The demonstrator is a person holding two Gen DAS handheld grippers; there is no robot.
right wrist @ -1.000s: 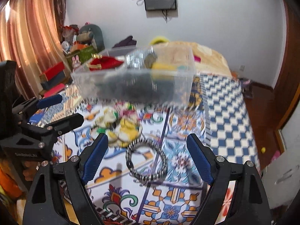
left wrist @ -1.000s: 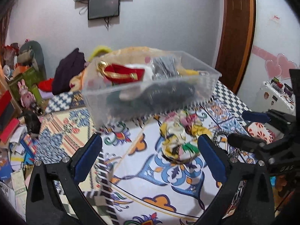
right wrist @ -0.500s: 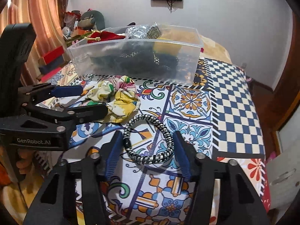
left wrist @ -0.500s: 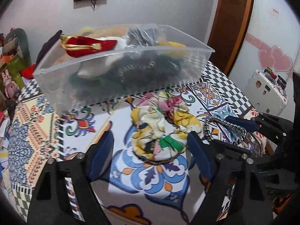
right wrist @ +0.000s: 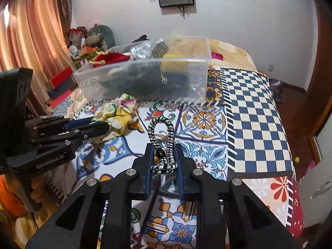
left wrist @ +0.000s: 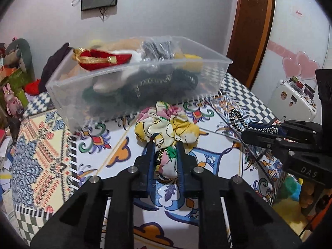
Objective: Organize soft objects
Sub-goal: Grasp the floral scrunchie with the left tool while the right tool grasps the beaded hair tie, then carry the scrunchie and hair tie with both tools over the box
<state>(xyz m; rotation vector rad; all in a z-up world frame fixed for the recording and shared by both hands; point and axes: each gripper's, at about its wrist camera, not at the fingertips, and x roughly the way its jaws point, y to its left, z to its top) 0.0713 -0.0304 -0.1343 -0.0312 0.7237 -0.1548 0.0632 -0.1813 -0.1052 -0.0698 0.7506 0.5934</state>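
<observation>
Your left gripper [left wrist: 165, 147] pinches the floral scrunchie [left wrist: 166, 127], your right gripper [right wrist: 164, 155] clamps the braided band [right wrist: 161, 132], both ready for the bin [left wrist: 132, 78].

Colours only. Between my left claw [left wrist: 165, 145] fingers: floral scrunchie [left wrist: 166, 128], yellow and cream with pink, green and black marks. Claw bodies black, inner pads blue. My right claw [right wrist: 164, 155] grips a braided band [right wrist: 164, 139], black, white and grey weave with a black bead. Beyond both claws: clear plastic bin [left wrist: 137, 83], showing a red and gold piece, silver, yellow and dark green-black fabric. Bed cover [right wrist: 255, 112]: blue-and-cream checks right of my right claw; orange, blue and white ornamental tiles under it.
</observation>
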